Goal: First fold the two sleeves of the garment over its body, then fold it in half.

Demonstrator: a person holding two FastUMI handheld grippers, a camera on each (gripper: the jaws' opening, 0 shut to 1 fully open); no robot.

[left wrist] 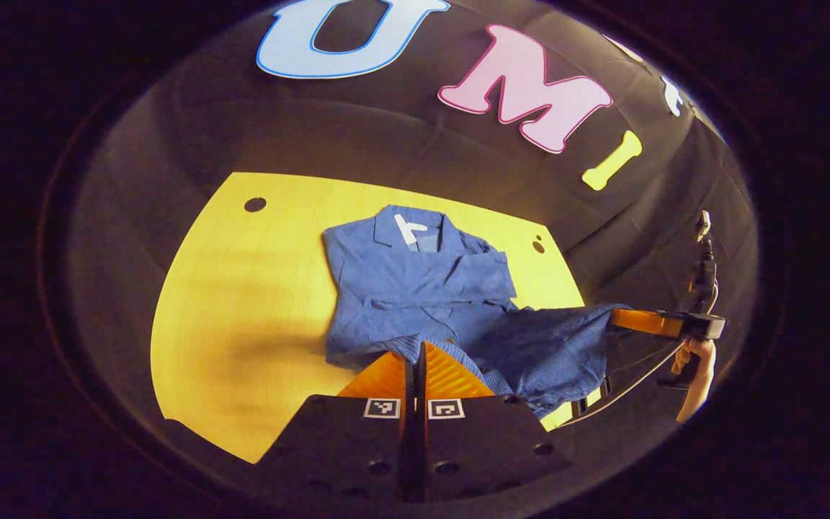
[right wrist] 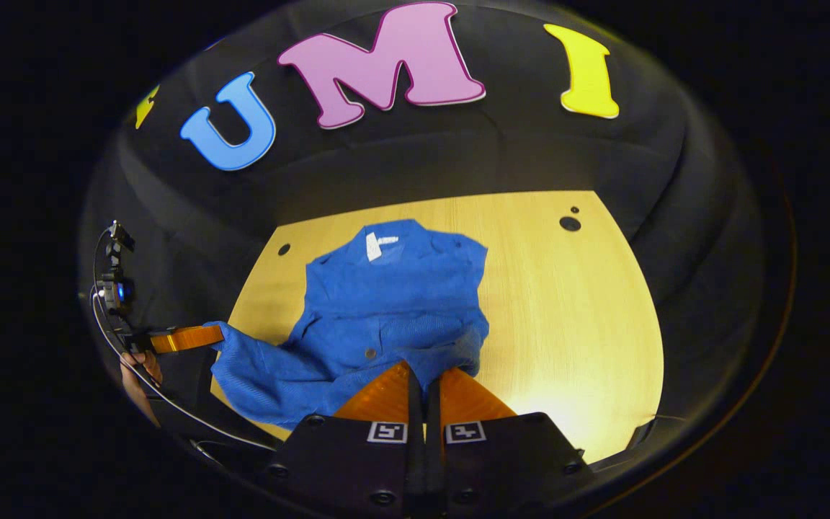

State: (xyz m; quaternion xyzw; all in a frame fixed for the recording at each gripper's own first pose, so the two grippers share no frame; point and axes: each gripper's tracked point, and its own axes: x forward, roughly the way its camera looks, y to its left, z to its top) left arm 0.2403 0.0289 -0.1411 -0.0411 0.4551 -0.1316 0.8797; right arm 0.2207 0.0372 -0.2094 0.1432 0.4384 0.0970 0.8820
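Observation:
A blue shirt (left wrist: 415, 281) lies on the yellow table (left wrist: 242, 288), its collar with a white tag at the far end and both sleeves folded in over the body. In the left gripper view my left gripper (left wrist: 415, 355) is shut on the near hem at one corner. The right gripper (left wrist: 620, 319) pinches the other hem corner off to the right, stretching the hem above the table. In the right gripper view my right gripper (right wrist: 426, 376) is shut on the shirt (right wrist: 393, 295) hem, and the left gripper (right wrist: 210, 336) holds the stretched corner at the left.
The table (right wrist: 573, 310) has small round holes (right wrist: 570, 223) near its far corners. Black cloth walls close it in behind and at the sides. A hand (left wrist: 696, 375) and a cable show by the right gripper. Bare tabletop lies beside the shirt.

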